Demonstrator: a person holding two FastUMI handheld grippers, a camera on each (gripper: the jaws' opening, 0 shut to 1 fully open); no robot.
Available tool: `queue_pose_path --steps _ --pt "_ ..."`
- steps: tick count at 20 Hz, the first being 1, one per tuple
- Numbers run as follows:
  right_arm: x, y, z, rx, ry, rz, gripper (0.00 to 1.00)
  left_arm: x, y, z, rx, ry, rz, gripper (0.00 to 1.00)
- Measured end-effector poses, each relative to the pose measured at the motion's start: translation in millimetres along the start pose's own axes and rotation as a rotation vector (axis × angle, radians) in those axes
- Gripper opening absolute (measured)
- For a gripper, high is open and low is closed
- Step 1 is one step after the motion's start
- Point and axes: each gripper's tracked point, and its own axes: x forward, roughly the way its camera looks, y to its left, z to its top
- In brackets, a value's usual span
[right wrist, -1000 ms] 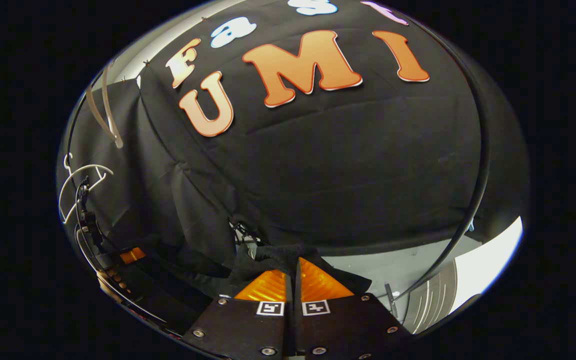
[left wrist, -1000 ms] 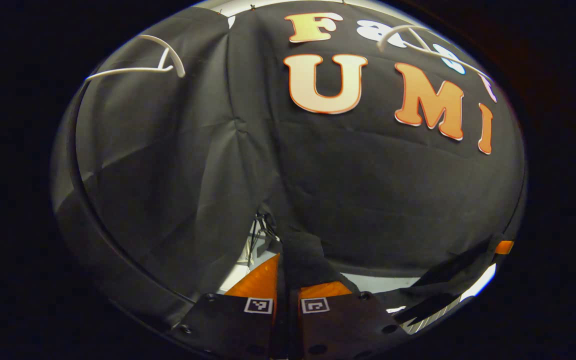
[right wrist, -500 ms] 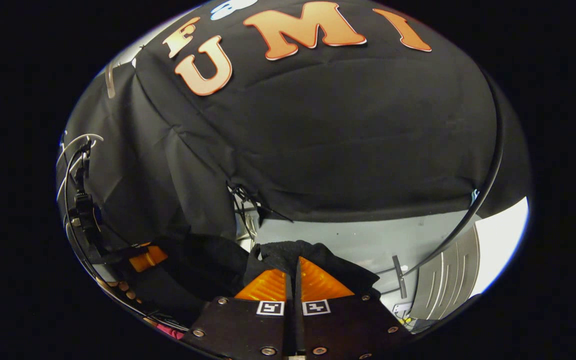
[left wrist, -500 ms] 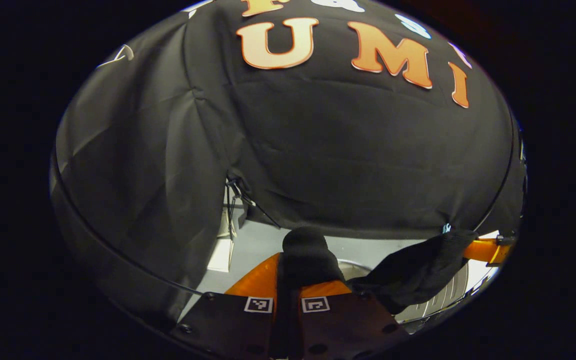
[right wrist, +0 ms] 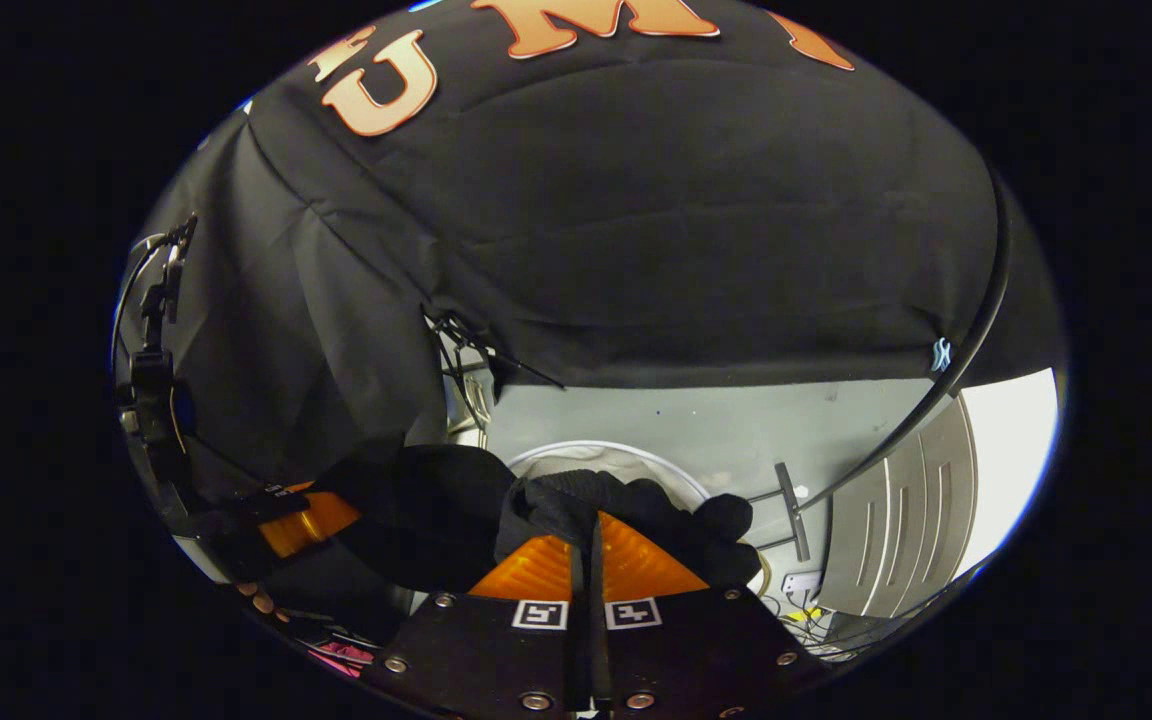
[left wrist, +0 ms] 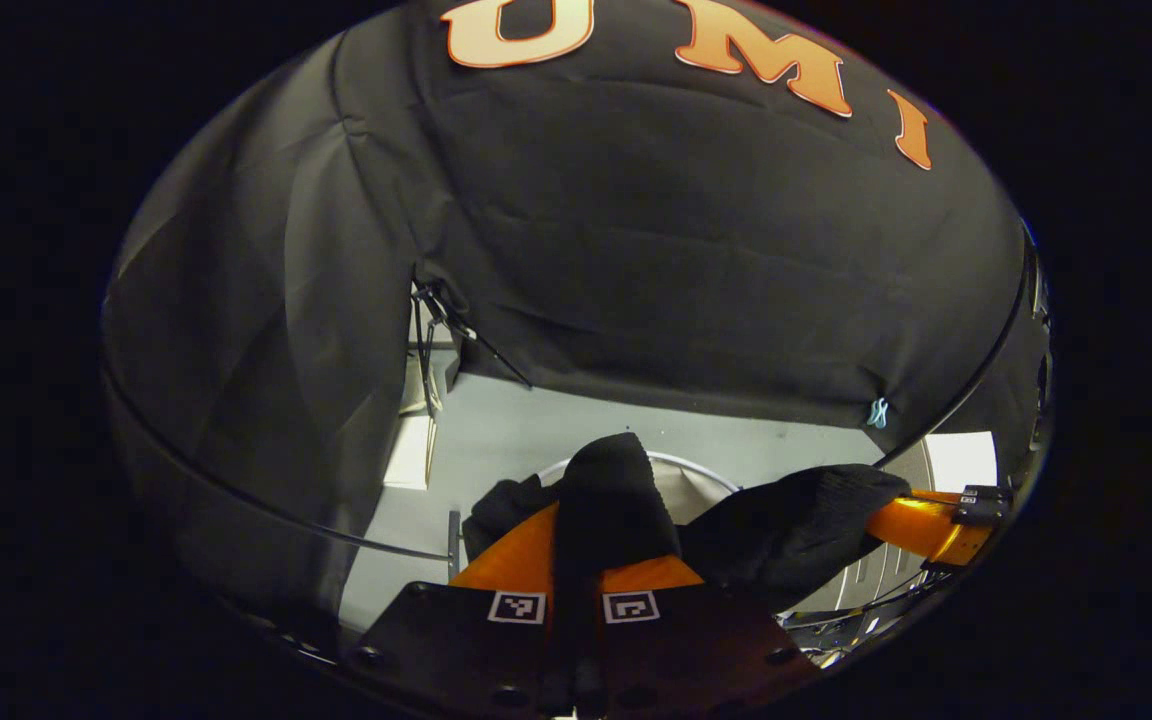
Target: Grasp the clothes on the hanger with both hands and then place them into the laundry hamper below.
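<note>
While both tongs, left tongs and right tongs, pinch the black garment, it hangs over the white hamper rim.

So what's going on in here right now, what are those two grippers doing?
A person holds a gripper in each hand, and both grip one black cloth garment. The left gripper is shut on a fold of it, and the right gripper is shut on another bunch. The garment hangs between them above the round white-rimmed laundry hamper on the grey floor. It has not been released yet.
</note>
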Motion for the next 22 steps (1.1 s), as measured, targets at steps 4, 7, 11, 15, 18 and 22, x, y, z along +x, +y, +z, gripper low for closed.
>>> queue_pose_path --steps 4,7,11,15,18,22 --pt "18 -7 -18 -0.024 0.076 -0.031 0.01 12 -9 -18 0.022 0.089 0.002 0.07" --pt "24 -16 -25 -0.029 0.099 -0.058 0.05 12 -13 -22 0.037 0.124 0.003 0.08" --pt "17 -29 -27 -0.02 0.1 -0.073 0.11 12 -18 -42 0.025 0.167 -0.013 0.16" --pt "7 -32 -23 -0.04 0.099 -0.08 0.2 8 -31 -49 -0.007 0.185 -0.03 0.35" --pt "0 -31 -20 -0.048 0.084 -0.073 0.36 7 -30 -42 -0.022 0.177 -0.027 0.45" --pt "-15 -31 -18 -0.051 0.072 -0.065 0.62 -10 -31 -34 -0.045 0.151 -0.017 0.87"
